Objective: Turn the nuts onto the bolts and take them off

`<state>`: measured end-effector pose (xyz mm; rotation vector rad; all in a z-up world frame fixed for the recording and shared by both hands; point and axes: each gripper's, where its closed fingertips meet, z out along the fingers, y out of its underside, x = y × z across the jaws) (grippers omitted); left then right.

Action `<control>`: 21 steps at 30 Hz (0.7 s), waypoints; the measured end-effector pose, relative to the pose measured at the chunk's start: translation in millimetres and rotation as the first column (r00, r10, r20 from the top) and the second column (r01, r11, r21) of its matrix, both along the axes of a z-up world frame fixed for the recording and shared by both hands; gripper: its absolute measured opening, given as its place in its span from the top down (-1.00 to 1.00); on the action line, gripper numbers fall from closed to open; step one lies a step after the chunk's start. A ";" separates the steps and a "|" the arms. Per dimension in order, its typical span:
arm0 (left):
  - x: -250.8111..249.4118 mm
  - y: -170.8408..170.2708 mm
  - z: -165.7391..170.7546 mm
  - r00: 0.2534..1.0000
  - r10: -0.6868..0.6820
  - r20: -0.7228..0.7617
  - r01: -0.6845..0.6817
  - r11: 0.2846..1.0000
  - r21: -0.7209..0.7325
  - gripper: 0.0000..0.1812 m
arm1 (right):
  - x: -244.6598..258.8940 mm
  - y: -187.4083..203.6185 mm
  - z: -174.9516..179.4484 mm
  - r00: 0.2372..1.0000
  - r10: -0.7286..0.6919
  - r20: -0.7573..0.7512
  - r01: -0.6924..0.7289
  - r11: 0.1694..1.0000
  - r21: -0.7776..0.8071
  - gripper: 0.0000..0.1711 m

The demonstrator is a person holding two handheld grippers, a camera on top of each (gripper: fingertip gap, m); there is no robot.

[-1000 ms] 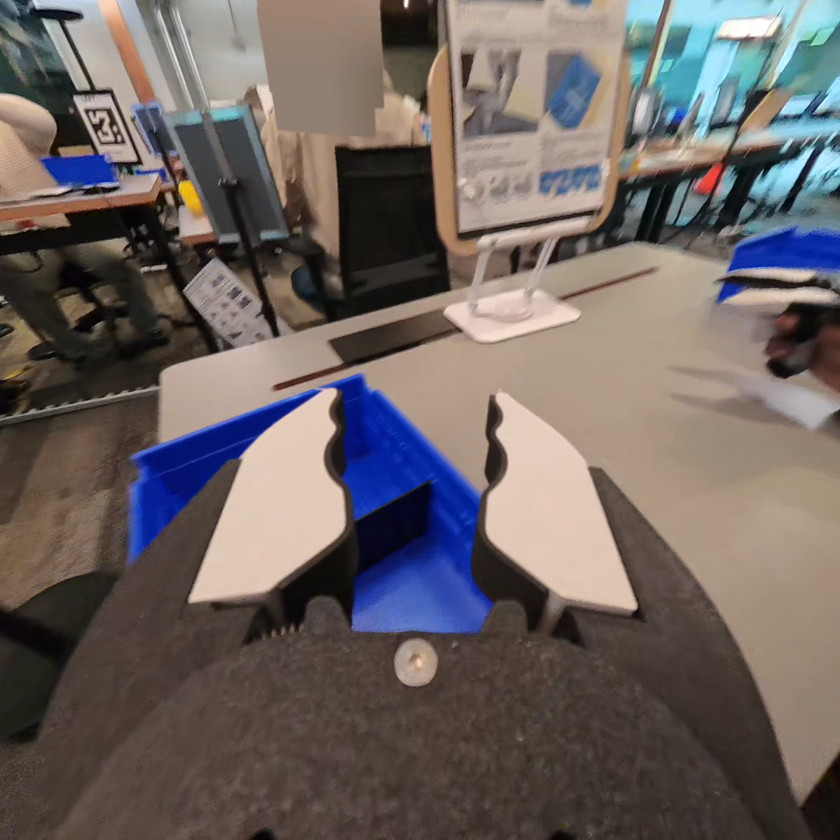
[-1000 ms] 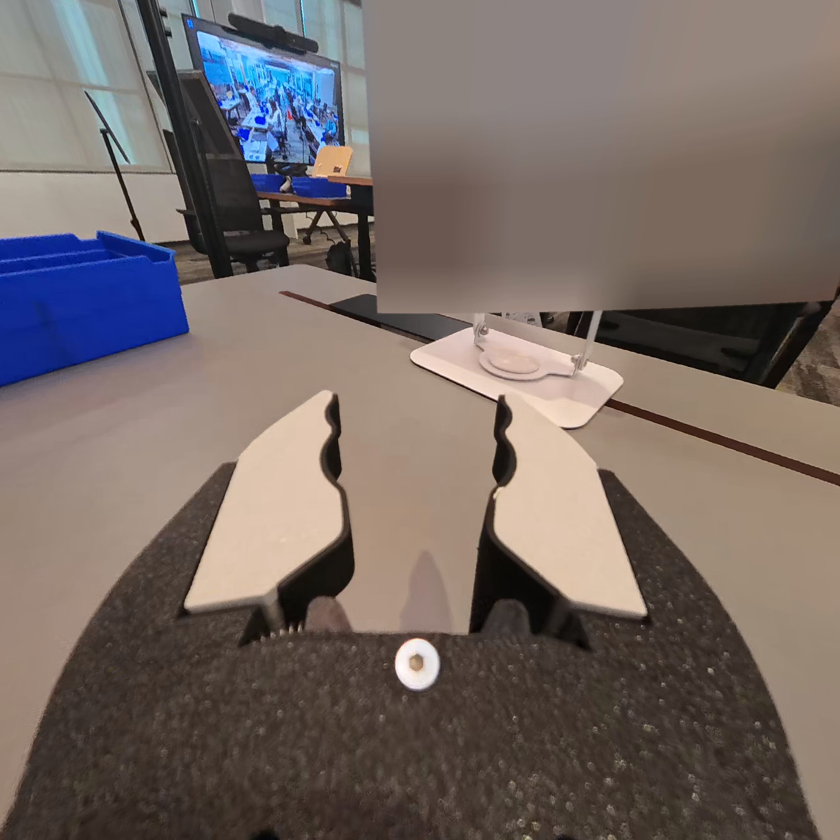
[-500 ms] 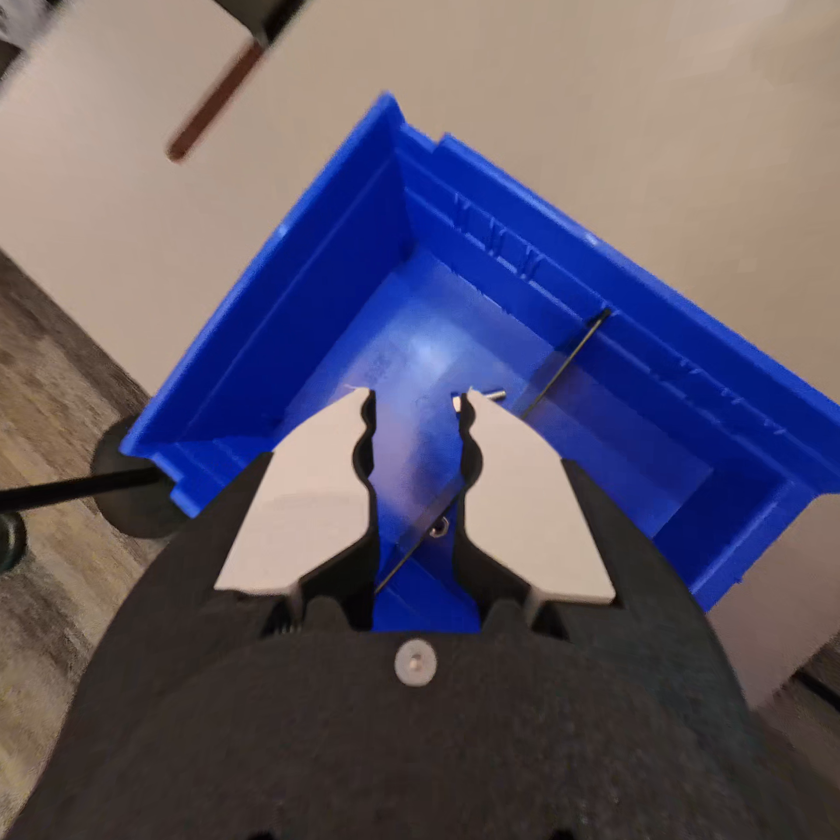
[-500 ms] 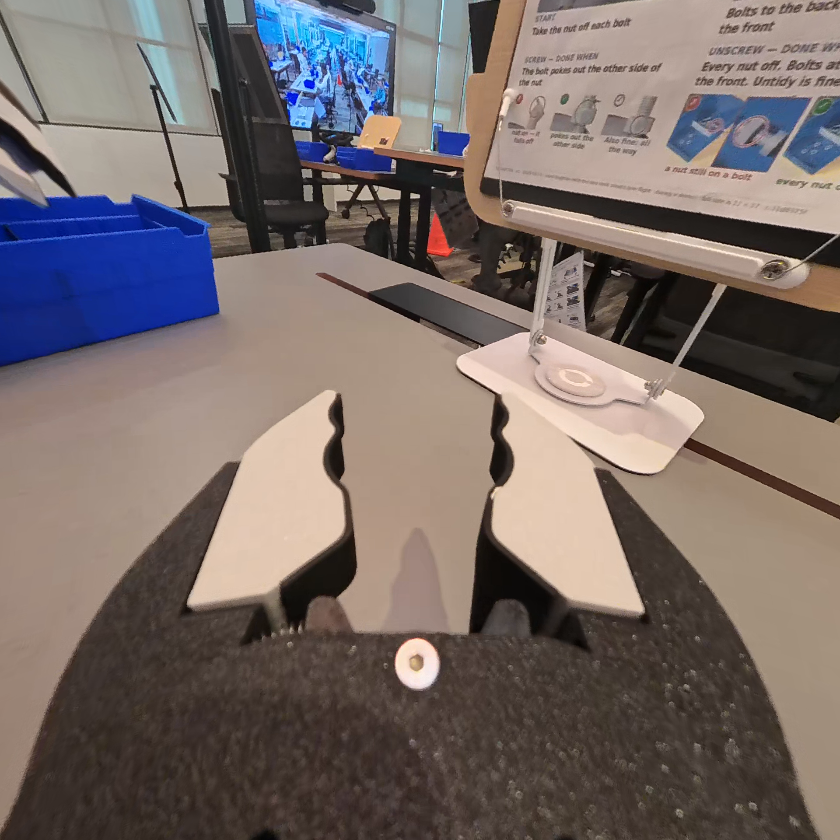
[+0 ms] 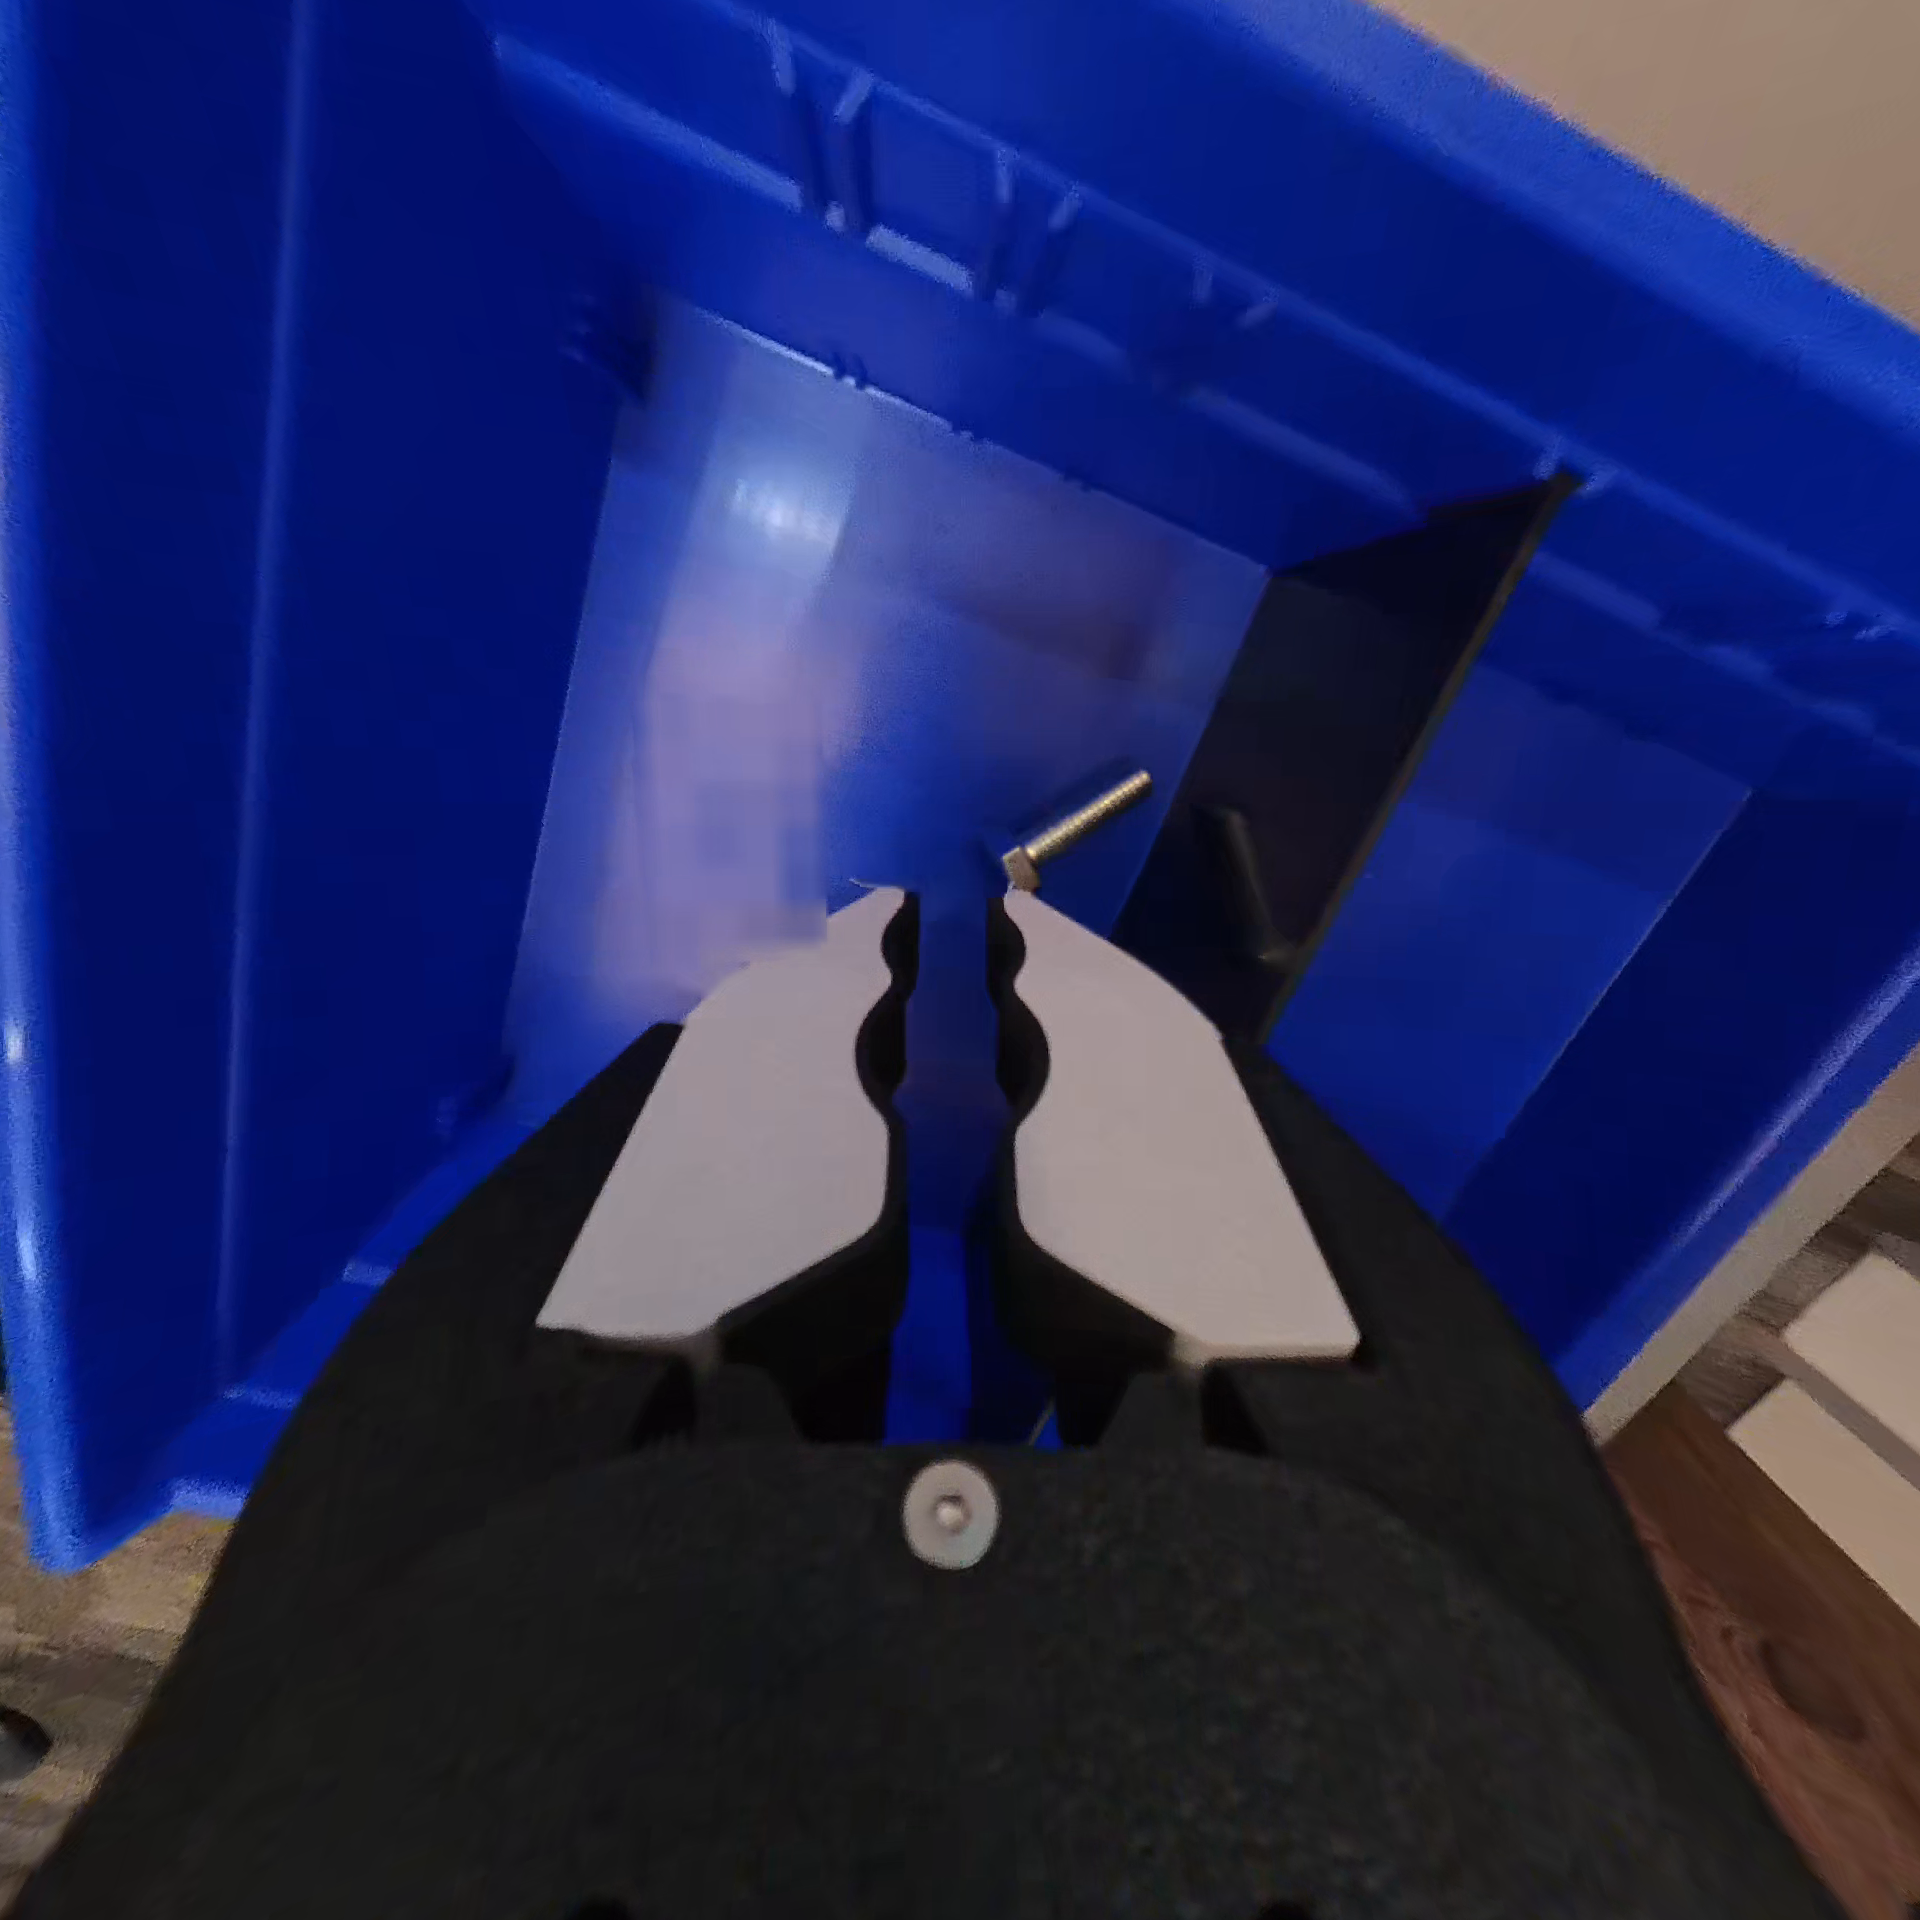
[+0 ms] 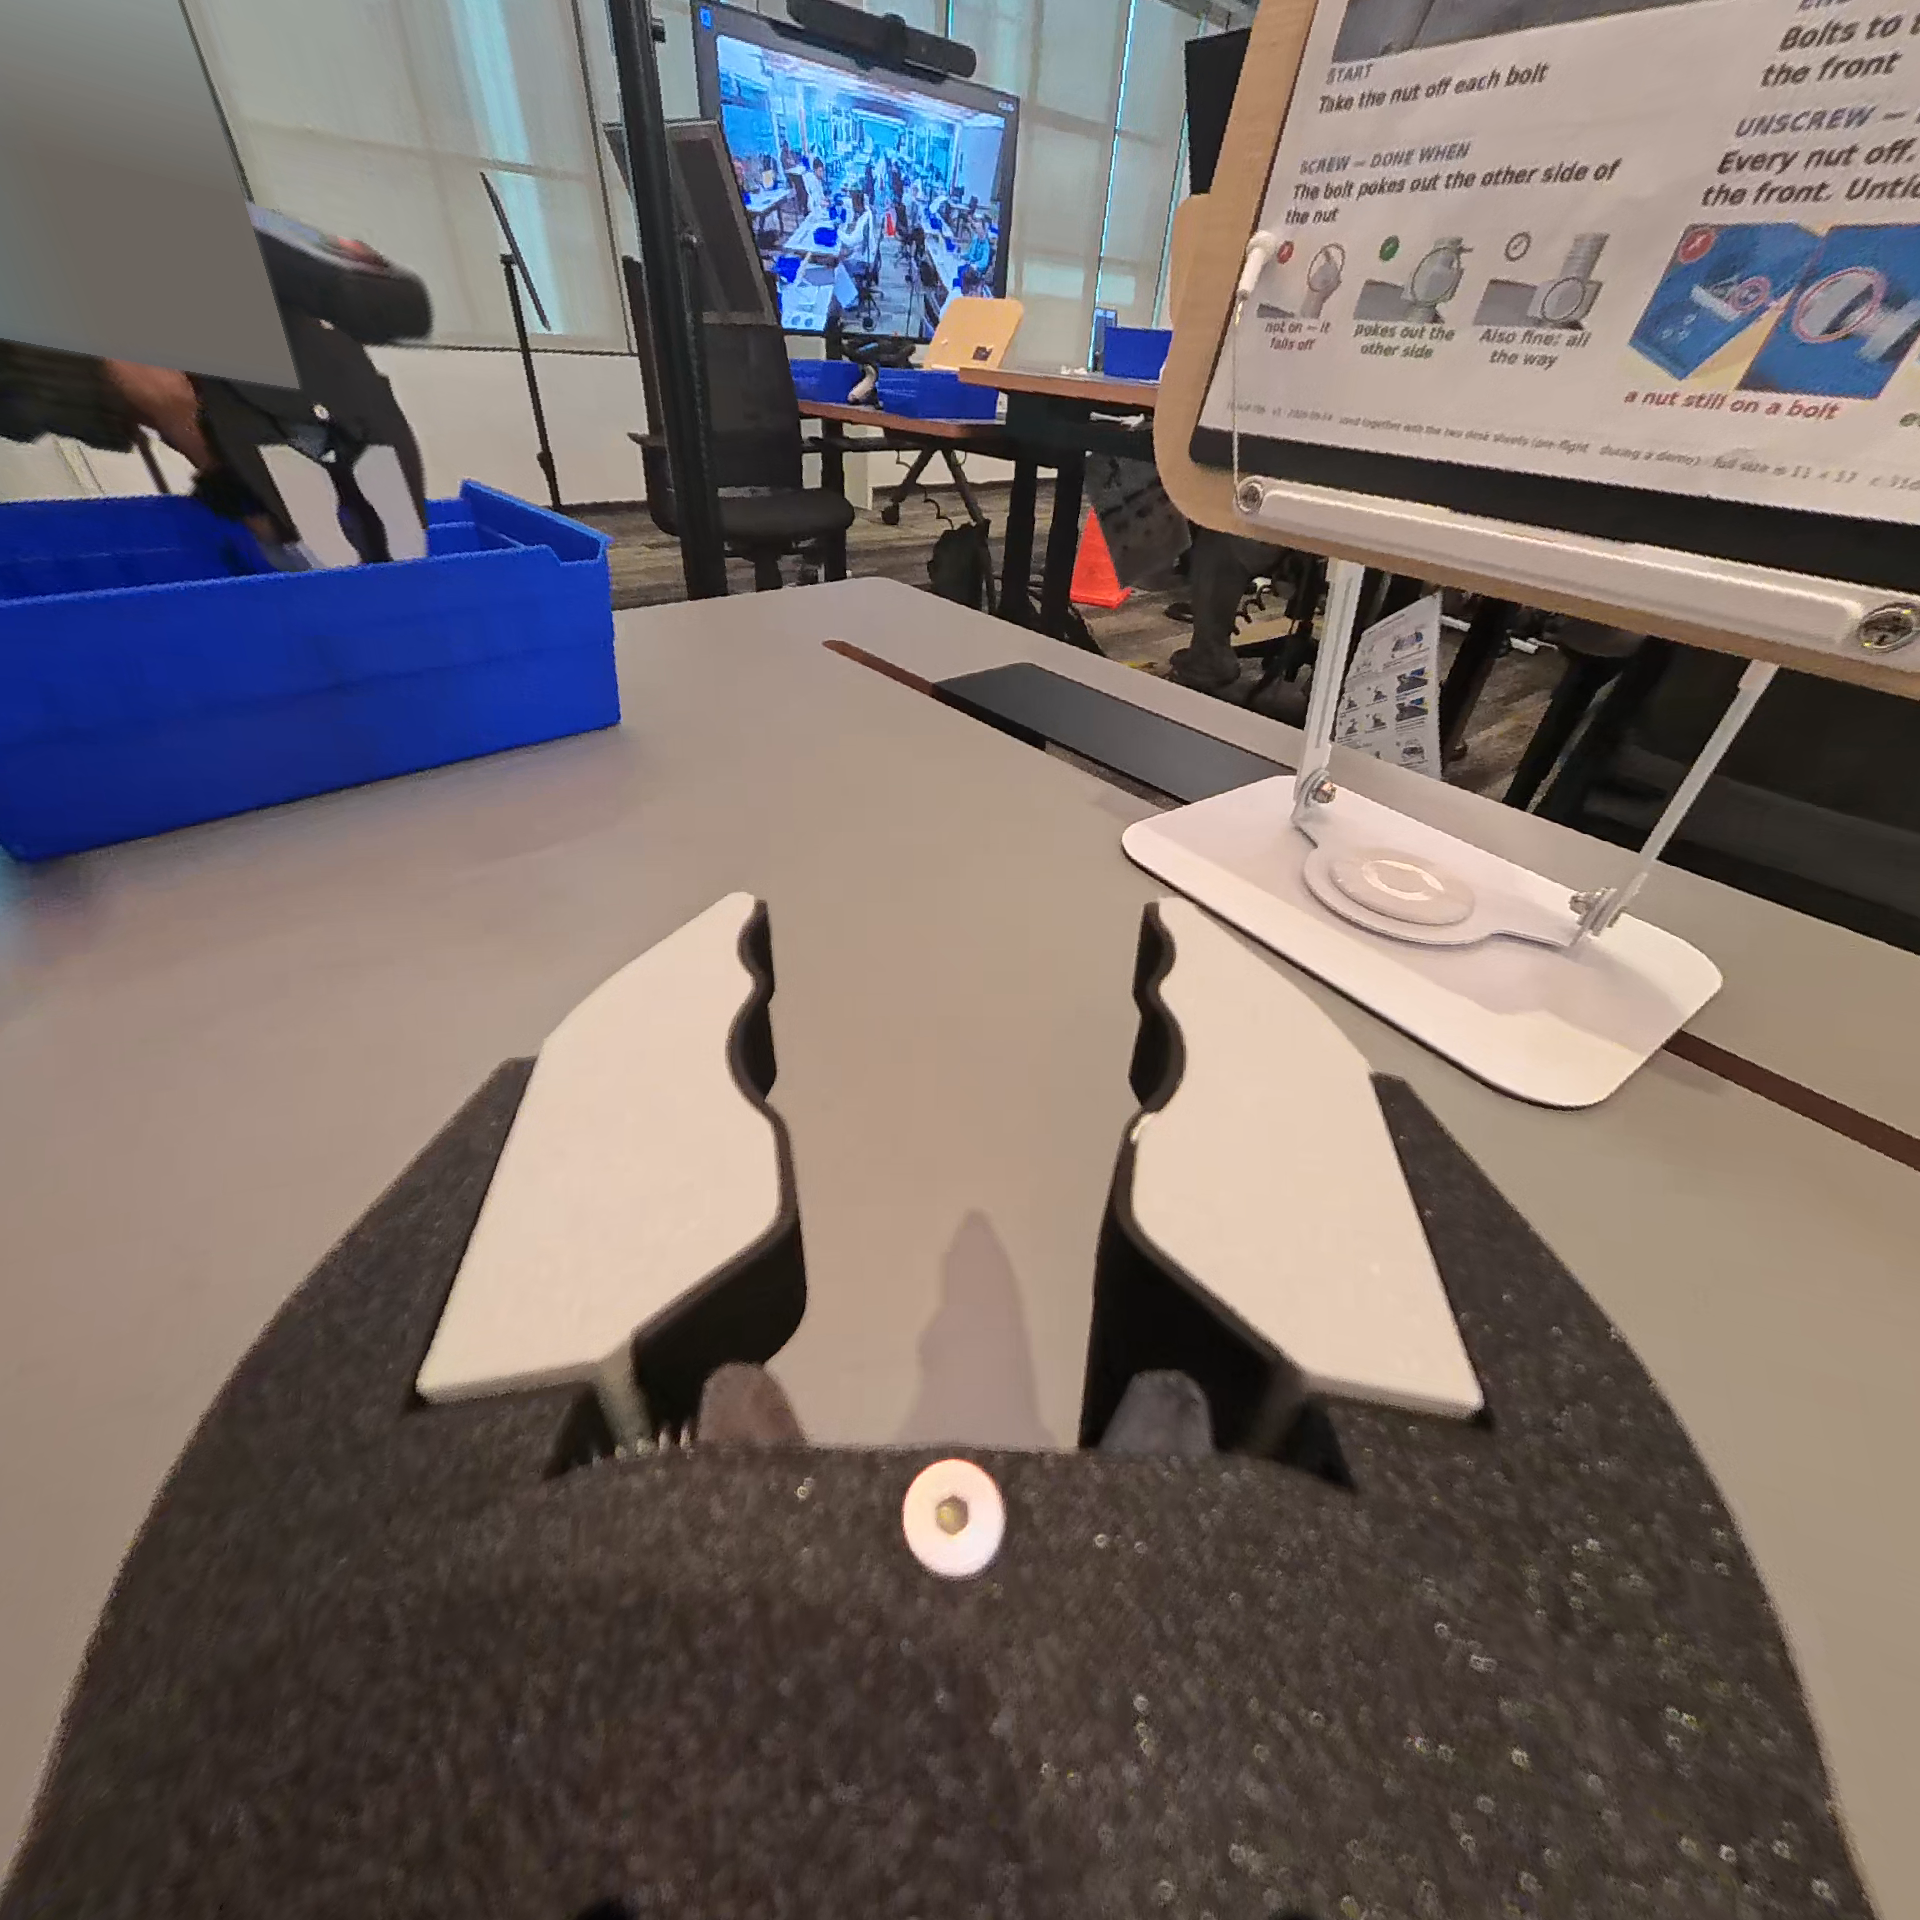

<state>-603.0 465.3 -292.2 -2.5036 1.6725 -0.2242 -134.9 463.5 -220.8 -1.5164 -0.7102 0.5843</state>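
In the left wrist view a blue bin (image 5: 312, 520) fills the frame. A small silver bolt (image 5: 1081, 826) lies on its floor beside a dark divider (image 5: 1382, 748). My left gripper (image 5: 954, 896) points down into the bin, its jaws a narrow gap apart and empty, the right fingertip (image 5: 1013, 914) just short of the bolt's head. No nut shows. In the right wrist view my right gripper (image 6: 954, 920) is open and empty, low over the grey table (image 6: 831, 790). The bin (image 6: 301, 665) stands far left there, with the left gripper (image 6: 332, 509) reaching into it.
An instruction board on a white stand (image 6: 1455, 935) stands at the right of the table. A black strip (image 6: 1101, 727) runs across the table behind it. Chairs, desks and a screen (image 6: 862, 197) are beyond. The table's edge and wood floor (image 5: 1787, 1558) show at the bin's lower right. The left gripper's tips are roughly 50 cm from the right gripper's.
My left gripper has tipped down and dropped into the bin, its jaws narrowing, ending close to the bolt. My right gripper has stayed open and turned a little on the table.
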 end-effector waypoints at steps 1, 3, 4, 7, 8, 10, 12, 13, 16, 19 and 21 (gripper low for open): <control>-0.7 1.2 -2.4 1.000 0.015 -0.002 -0.015 1.000 -0.015 0.85 | 0.1 -0.4 1.2 1.000 0.000 -0.002 0.000 1.000 0.004 0.22; -0.1 1.3 -7.5 0.999 0.052 -0.001 -0.052 0.997 -0.051 0.84 | -0.3 -1.2 2.6 1.000 0.002 -0.001 -0.002 1.000 0.009 0.22; -0.4 1.1 -10.4 0.997 0.071 -0.008 -0.072 0.995 -0.063 0.83 | -0.4 -1.4 2.6 1.000 0.002 0.002 -0.002 1.000 0.010 0.22; -0.9 -2.8 -19.0 0.992 0.124 -0.032 -0.126 0.986 -0.109 0.80 | -2.7 -2.5 2.1 1.000 0.011 0.004 -0.011 1.000 0.007 0.21; -1.6 -4.2 -21.6 0.990 0.137 -0.043 -0.141 0.983 -0.120 0.80 | -3.3 -2.7 1.6 1.000 0.012 0.006 -0.012 1.000 0.005 0.21; -3.1 -5.8 -25.7 0.985 0.159 -0.062 -0.166 0.977 -0.132 0.82 | -4.6 -3.5 1.4 1.000 0.017 0.008 -0.017 1.000 0.003 0.21; -2.3 -5.7 -26.9 0.982 0.178 -0.060 -0.184 0.973 -0.136 0.83 | -4.8 -4.0 2.5 1.000 0.018 0.008 -0.018 1.000 0.008 0.21; -1.7 -5.4 -26.8 0.981 0.186 -0.058 -0.192 0.971 -0.140 0.83 | -4.7 -4.3 2.9 1.000 0.018 0.009 -0.018 1.000 0.010 0.21; -0.9 -5.5 -26.8 0.979 0.196 -0.059 -0.203 0.967 -0.154 0.82 | -4.7 -4.8 3.5 1.000 0.019 0.009 -0.019 1.000 0.011 0.20; 0.0 -4.9 -25.2 0.978 0.201 -0.058 -0.208 0.964 -0.166 0.80 | -4.9 -5.4 4.1 1.000 0.021 0.011 -0.021 1.000 0.015 0.20; -0.2 -4.2 -23.3 0.979 0.196 -0.060 -0.203 0.963 -0.175 0.78 | -5.7 -5.6 3.0 1.000 0.025 0.015 -0.025 1.000 0.011 0.20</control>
